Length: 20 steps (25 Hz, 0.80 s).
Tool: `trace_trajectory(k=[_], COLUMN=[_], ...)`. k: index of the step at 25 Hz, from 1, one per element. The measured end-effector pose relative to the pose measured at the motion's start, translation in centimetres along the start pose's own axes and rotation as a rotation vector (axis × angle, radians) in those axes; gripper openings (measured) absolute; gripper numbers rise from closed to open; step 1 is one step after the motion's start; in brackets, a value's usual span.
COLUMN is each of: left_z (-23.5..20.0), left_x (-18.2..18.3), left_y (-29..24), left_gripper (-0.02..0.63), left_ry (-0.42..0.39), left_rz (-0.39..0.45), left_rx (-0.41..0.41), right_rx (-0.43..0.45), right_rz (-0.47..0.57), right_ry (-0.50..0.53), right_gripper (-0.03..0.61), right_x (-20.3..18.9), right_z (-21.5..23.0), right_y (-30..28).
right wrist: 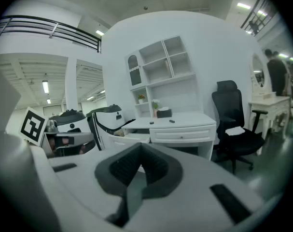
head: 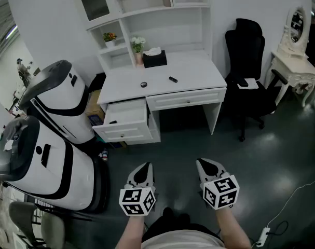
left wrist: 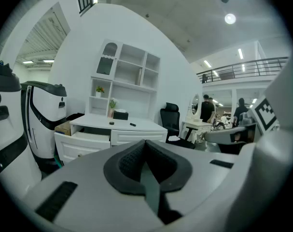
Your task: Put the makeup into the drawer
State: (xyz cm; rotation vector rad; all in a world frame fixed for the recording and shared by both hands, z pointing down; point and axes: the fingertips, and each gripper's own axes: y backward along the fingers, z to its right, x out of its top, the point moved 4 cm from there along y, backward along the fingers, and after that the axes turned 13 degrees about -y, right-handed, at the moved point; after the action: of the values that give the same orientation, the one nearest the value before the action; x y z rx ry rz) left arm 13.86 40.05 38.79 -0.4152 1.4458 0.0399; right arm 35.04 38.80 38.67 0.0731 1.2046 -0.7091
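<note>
The white desk (head: 199,72) stands far ahead of me, with its left drawer (head: 127,113) pulled open. On the desktop lie a small round black compact (head: 143,84) and a short black makeup tube (head: 173,79). Both grippers hover low over the dark floor, well short of the desk. My left gripper (head: 145,169) is shut and empty, and so is my right gripper (head: 206,165). The left gripper view shows the compact (left wrist: 111,123), the tube (left wrist: 132,124) and the open drawer (left wrist: 85,139) beyond the shut jaws. The right gripper view shows the compact (right wrist: 151,122) and the tube (right wrist: 172,121).
A black tissue box (head: 154,59) and a vase of flowers (head: 138,44) sit at the desk's back. A black office chair (head: 248,82) stands right of the desk, with a white vanity table (head: 295,64) beyond. Two big white-and-black machines (head: 53,100) (head: 38,165) stand at the left.
</note>
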Motion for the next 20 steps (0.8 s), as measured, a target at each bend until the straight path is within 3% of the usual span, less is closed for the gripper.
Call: trace_trajectory(k=[13, 20], left_z=[0.8, 0.7], left_x=[0.1, 0.1], left_y=[1.2, 1.4], left_gripper=[0.002, 0.002], left_ry=[0.004, -0.001], left_rz=[0.0, -0.002], left_rx=[0.011, 0.027], right_rx=[0.012, 0.034], right_rz=[0.057, 0.063], right_ry=[-0.022, -0.038], right_gripper=[0.005, 0.067], right_x=[0.0, 0.2], right_z=[-0.1, 0.1], right_y=[1.6, 1.3])
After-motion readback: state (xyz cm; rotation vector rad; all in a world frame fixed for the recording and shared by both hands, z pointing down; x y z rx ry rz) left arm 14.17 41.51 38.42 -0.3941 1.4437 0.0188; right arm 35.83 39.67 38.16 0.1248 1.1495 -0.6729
